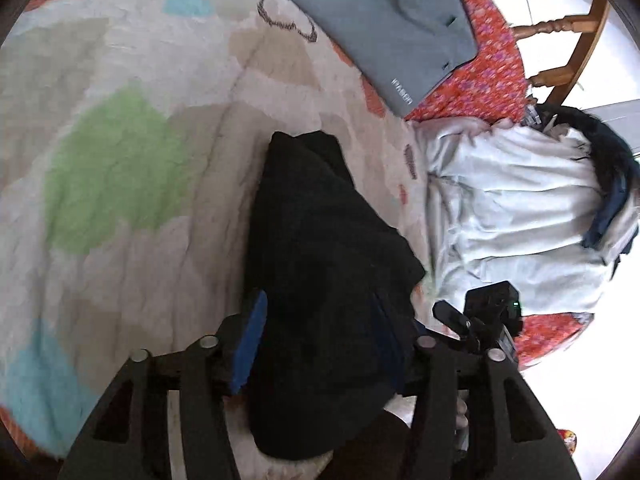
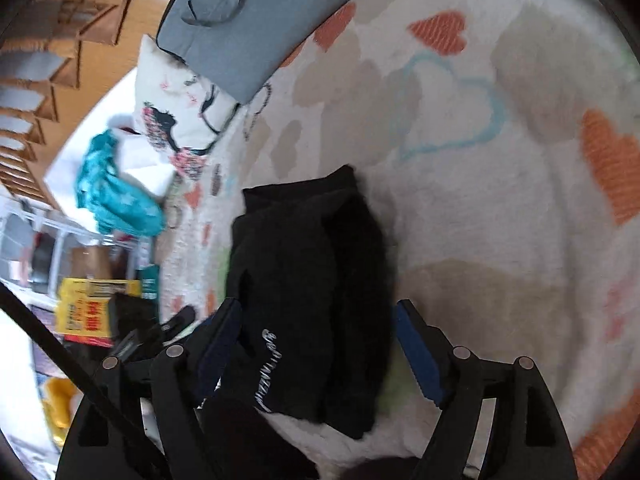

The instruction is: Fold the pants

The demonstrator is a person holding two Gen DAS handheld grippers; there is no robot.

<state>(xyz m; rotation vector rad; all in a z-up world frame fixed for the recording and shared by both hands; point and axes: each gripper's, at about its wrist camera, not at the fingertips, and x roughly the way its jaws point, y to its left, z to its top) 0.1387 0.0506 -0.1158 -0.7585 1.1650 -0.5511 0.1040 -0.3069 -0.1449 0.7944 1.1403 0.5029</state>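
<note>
1. Fingers (image 2: 416, 360) of our right gripper (image 2: 316, 344) and left gripper (image 1: 320, 344) spread wide, straddling the black pants (image 2: 312, 300).
2. We've got them bundled on the heart-print blanket (image 2: 500, 208), released for squaring.

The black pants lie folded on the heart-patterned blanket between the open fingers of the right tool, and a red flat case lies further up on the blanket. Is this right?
Not quite: the flat case is grey, not red, as the right wrist view shows. The rest holds: the black pants lie folded on the heart-patterned blanket between the open fingers of the right tool.
</note>
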